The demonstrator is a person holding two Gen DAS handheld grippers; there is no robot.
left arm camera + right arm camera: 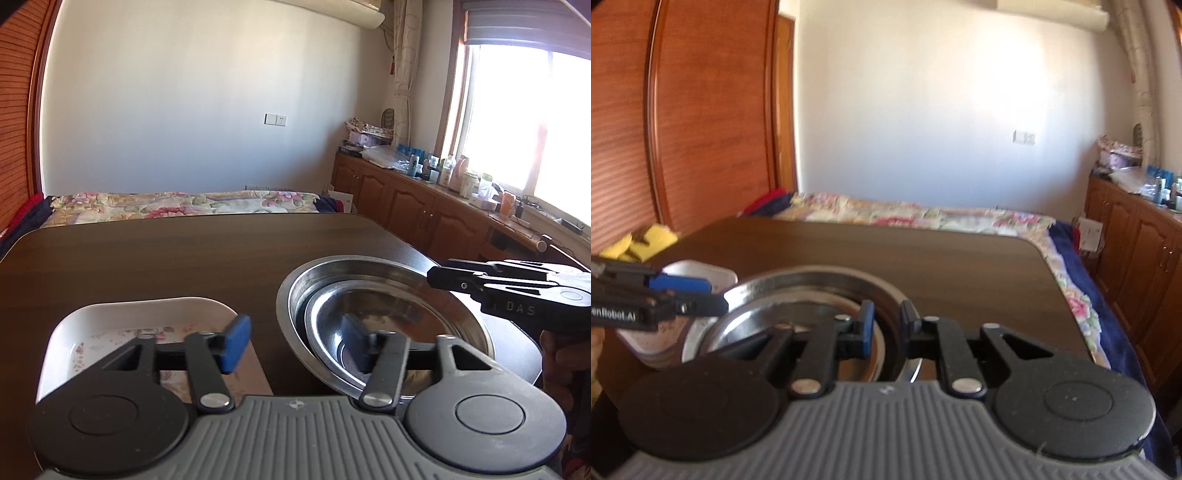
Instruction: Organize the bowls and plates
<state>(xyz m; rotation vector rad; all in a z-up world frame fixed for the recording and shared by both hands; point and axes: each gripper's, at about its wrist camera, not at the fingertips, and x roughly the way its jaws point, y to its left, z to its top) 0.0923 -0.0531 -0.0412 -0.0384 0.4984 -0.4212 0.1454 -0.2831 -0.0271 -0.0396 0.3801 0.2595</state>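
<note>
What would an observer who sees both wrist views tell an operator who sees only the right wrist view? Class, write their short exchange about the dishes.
Operator: The left hand-held gripper hides most of the white dish. Is anything in it?
Observer: Nothing that I can see. The part of its floor that shows is bare, with a flower print.
Operator: From the side I can't judge that hand-held gripper's jaws. Are they open?
Observer: Yes, they stand wide apart. One finger is over the white dish and the other is over the small steel bowl, which is nested in the large steel bowl.
</note>
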